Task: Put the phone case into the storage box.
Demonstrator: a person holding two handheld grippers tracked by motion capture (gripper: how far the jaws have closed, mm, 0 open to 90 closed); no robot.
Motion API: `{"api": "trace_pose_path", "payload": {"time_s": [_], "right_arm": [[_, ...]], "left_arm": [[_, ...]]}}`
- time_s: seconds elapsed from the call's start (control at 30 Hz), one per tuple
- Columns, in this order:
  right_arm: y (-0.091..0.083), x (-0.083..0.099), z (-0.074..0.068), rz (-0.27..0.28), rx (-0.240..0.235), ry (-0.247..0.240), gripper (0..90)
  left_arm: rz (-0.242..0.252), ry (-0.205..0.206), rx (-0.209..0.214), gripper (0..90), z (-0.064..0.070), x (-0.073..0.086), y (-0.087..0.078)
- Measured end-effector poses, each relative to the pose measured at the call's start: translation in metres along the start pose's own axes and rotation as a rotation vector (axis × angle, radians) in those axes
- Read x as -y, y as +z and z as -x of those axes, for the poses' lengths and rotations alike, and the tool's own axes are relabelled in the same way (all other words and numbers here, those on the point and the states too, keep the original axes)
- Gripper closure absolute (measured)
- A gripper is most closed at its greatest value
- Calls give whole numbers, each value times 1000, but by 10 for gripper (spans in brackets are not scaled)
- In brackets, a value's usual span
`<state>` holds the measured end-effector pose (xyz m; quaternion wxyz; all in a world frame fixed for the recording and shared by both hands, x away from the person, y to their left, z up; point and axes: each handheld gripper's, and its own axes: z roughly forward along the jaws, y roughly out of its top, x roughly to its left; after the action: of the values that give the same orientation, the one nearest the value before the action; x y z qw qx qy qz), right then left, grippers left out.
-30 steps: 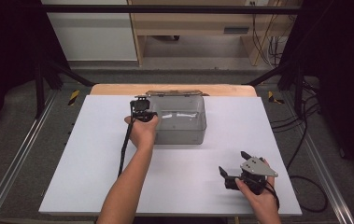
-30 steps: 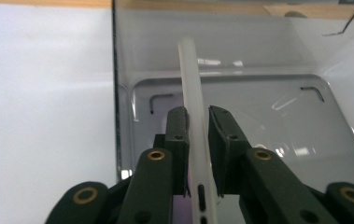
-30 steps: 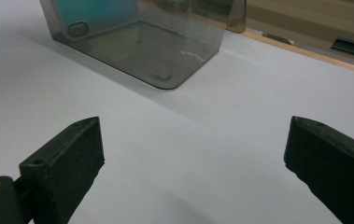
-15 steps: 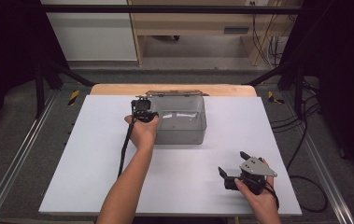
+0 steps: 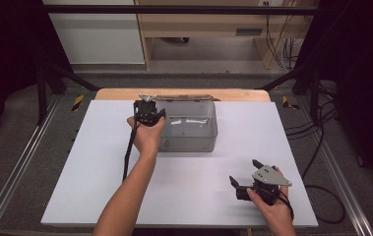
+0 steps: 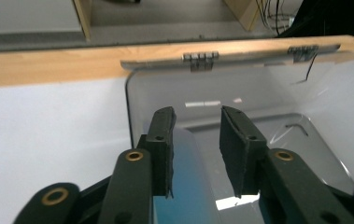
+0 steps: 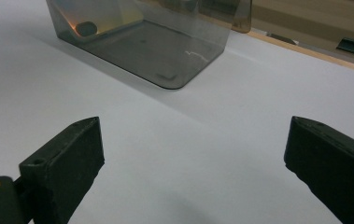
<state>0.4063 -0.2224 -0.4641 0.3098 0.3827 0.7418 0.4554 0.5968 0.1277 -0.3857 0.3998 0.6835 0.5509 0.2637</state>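
left tongs hover at the left rim of the smoky plastic box, jaws narrowly parted, gripping nothing. right tongs rest well in front of the box on the tabletop, jaws wide.

You are not looking at any readable text, label, brand, number or sign here. The clear plastic box in front of you is showing plain walls, the white worktop is carrying no print, and the yellow-and-black striped marks on the floor beside it are bearing no words.
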Motion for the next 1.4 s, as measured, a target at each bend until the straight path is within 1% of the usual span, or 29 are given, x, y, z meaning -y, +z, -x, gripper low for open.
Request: {"api": "trace_pose_path", "payload": {"time_s": [0.03,0.07,0.17,0.27,0.3,0.33,0.37,0.43,0.5,0.57,0.67,0.77,0.87,1.0,1.07,1.13,1.4], "right_arm": [[0,0,0,1,0,2,50],[0,0,0,1,0,2,50],[0,0,1,5,-2,9,49],[0,0,2,12,1,17,48],[-1,0,3,20,3,24,47],[-1,0,3,20,3,24,47],[-2,0,4,24,4,25,46],[-2,0,5,29,8,29,46],[-3,0,6,35,8,33,46],[-3,0,6,38,9,37,46],[-3,-1,6,45,12,33,46],[-4,-1,6,51,19,36,46],[-5,-1,8,60,28,53,46],[-7,-1,12,74,32,65,43],[-7,0,13,75,39,72,43],[-8,1,15,73,52,69,42],[-9,3,17,99,88,78,39]], "left_arm": [[5,2,4,605,-1,-1,-1],[12,1,5,605,-2,-1,-3],[34,2,12,525,-3,-2,-6],[57,6,20,416,-4,-3,-10],[68,4,23,348,-4,-3,-12],[84,0,22,348,-3,-3,-14],[91,0,28,299,-4,-3,-15],[109,-10,52,226,-4,-3,-19],[125,-2,74,154,-5,-3,-24],[158,-1,97,119,-7,-4,-31],[187,3,137,68,-12,-5,-41],[225,29,153,53,-18,-4,-53],[245,45,172,42,-25,-2,-64],[281,21,198,37,-39,3,-79],[292,14,208,37,-47,6,-86],[303,11,215,37,-56,10,-93],[344,-5,213,34,-95,22,-121]]}}
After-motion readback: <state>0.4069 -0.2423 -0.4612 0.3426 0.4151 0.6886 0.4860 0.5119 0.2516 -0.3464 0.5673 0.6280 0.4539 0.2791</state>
